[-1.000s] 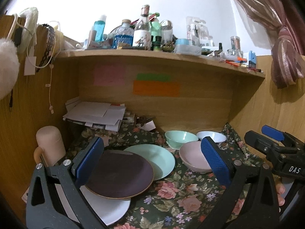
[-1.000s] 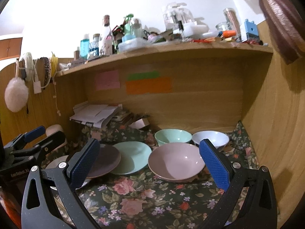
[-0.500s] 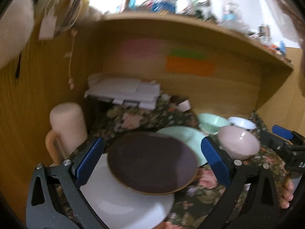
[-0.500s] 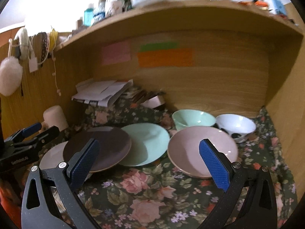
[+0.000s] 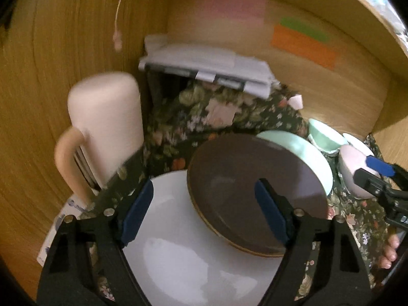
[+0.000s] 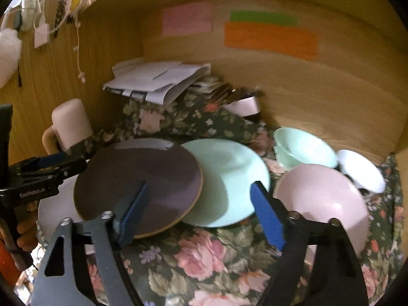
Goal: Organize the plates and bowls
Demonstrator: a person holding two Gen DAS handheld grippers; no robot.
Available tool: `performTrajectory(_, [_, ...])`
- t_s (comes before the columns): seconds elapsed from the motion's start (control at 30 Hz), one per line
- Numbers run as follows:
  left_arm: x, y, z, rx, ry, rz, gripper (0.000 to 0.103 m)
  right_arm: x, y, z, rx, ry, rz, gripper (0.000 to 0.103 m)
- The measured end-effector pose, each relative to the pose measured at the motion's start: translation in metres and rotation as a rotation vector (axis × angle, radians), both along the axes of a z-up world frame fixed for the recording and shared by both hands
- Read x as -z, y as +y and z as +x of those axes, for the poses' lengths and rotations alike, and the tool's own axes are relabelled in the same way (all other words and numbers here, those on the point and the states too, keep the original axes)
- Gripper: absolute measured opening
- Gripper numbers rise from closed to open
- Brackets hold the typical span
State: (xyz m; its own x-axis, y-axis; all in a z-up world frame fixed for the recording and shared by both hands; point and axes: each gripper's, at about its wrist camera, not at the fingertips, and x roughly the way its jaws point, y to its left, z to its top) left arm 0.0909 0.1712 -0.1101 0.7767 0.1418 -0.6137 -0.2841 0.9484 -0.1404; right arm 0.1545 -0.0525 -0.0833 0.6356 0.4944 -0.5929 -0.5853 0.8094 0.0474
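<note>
The dark brown plate (image 5: 252,193) lay tilted, its left edge propped on the white plate (image 5: 178,255) and its right edge overlapping the mint plate (image 6: 229,183), all three on the floral cloth (image 6: 204,260) toward the left side of the desk alcove. The left gripper (image 5: 204,214) hung over the seam between white and brown plates; its jaws had just been closing yet stood apart, one pad over the white plate, the other over the brown, neither seen pressing. The right gripper (image 6: 201,214) straddled the near edges of the brown and mint plates, jaws likewise just narrowed, apart, clamped on nothing. To the right sat the pink bowl (image 6: 323,204), with the mint bowl (image 6: 303,150) and white bowl (image 6: 362,170) behind it, near the back right corner. A cream mug (image 5: 107,122) stood by the left wall, papers (image 6: 158,81) at the back. Judgement: the step looked like taking the brown plate by its rim. Best to bite the raised rim squarely, one pad under, one over, and lift level so the plate below did not drag. Risk: glazed surfaces slipping; pinching two plates at once.
</note>
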Motion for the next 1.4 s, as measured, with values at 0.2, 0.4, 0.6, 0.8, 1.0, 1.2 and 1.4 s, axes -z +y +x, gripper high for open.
performTrajectory(0.2, [0.012,0.007,0.011,0.014,0.065,-0.011,0.065,0.018,0.019,0.026,-0.042,0.108,-0.034,0.052])
performTrajectory(0.4, [0.019,0.011,0.020,0.044,0.126,-0.074,0.045,0.031,0.028,0.046,-0.040,0.169,-0.063,0.040])
performTrajectory(0.6, [0.024,0.011,0.024,0.069,0.156,-0.106,0.033,0.040,0.032,0.056,-0.045,0.210,-0.058,0.033])
performTrajectory(0.8, [0.023,0.007,0.026,0.092,0.167,-0.120,0.029,0.047,0.038,0.063,-0.044,0.232,-0.068,0.032])
performTrajectory(1.0, [0.024,0.007,0.029,0.098,0.175,-0.120,0.029,0.049,0.047,0.066,-0.079,0.253,-0.067,0.031])
performTrajectory(1.2, [0.023,0.004,0.033,0.117,0.188,-0.115,0.029,0.055,0.044,0.074,-0.087,0.307,-0.038,0.031])
performTrajectory(1.4, [0.025,0.002,0.034,0.132,0.192,-0.108,0.031,0.051,0.040,0.071,-0.099,0.320,-0.029,0.032])
